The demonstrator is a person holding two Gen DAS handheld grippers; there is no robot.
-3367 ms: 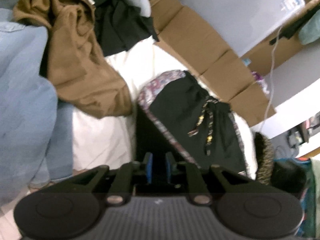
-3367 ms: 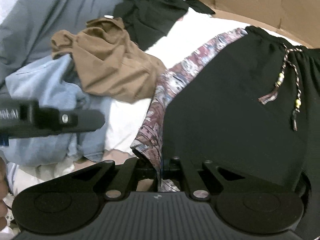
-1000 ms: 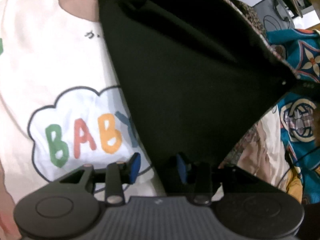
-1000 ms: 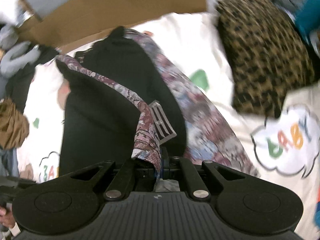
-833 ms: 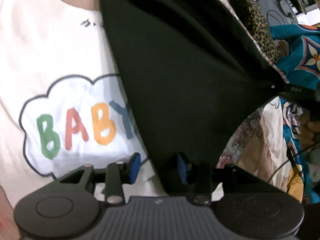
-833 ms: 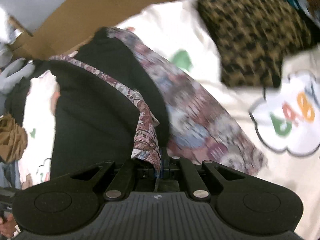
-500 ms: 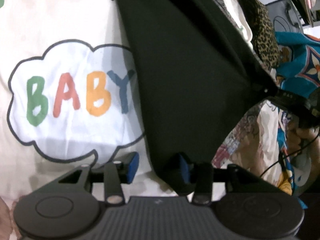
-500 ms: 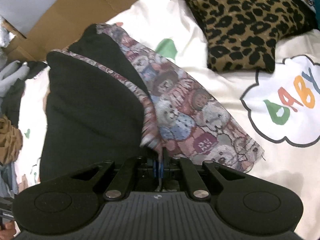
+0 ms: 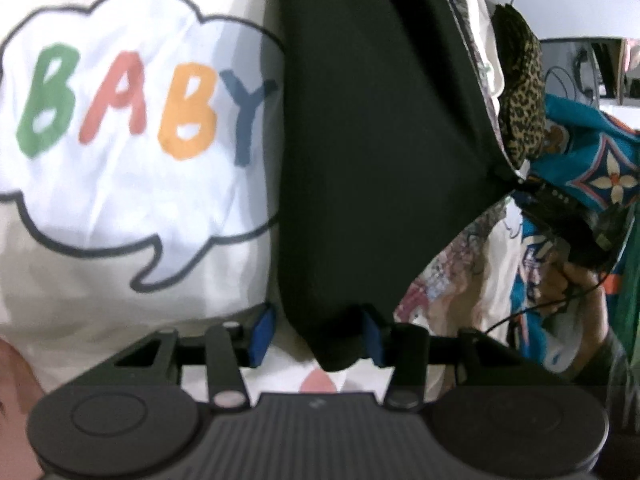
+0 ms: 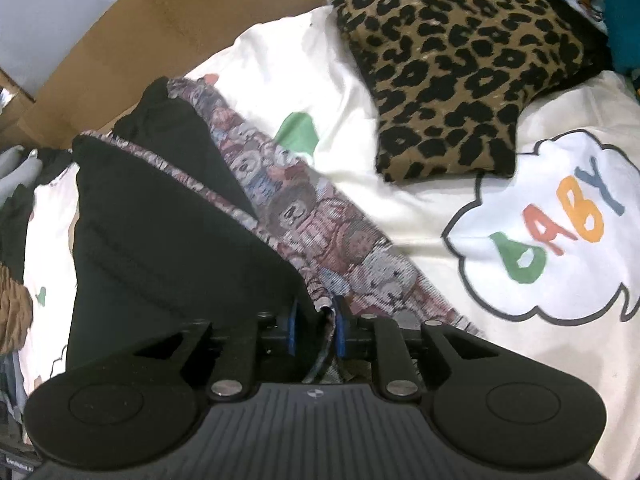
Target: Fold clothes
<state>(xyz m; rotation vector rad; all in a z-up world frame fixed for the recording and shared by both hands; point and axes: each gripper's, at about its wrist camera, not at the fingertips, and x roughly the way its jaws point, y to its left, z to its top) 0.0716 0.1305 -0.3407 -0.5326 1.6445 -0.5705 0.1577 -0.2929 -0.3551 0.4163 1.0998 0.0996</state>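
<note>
The black shorts [image 10: 160,248] with bear-patterned trim [image 10: 320,232] lie folded over on the white bed sheet [image 10: 360,80]. My right gripper [image 10: 316,326] sits low over their near corner. Its jaws are opening, and the patterned hem hangs loosely between the blue pads [image 10: 291,328]. In the left wrist view the black shorts [image 9: 372,120] stretch away up the frame. My left gripper [image 9: 317,334] stands open with the other black corner drooping between its pads; the left pad [image 9: 264,332] is clear of the cloth.
The sheet carries a "BABY" cloud print [image 9: 132,108] [image 10: 556,232]. A leopard-print cushion [image 10: 452,60] lies to the far right of the shorts. Cardboard [image 10: 160,32] runs along the back. Teal patterned fabric [image 9: 592,160] and a hand [image 9: 576,292] show at the right.
The right jaws, clamped on the patterned hem before, have parted and the hem has gone slack. Both grippers sank toward the bed. The left jaws stand slightly wider.
</note>
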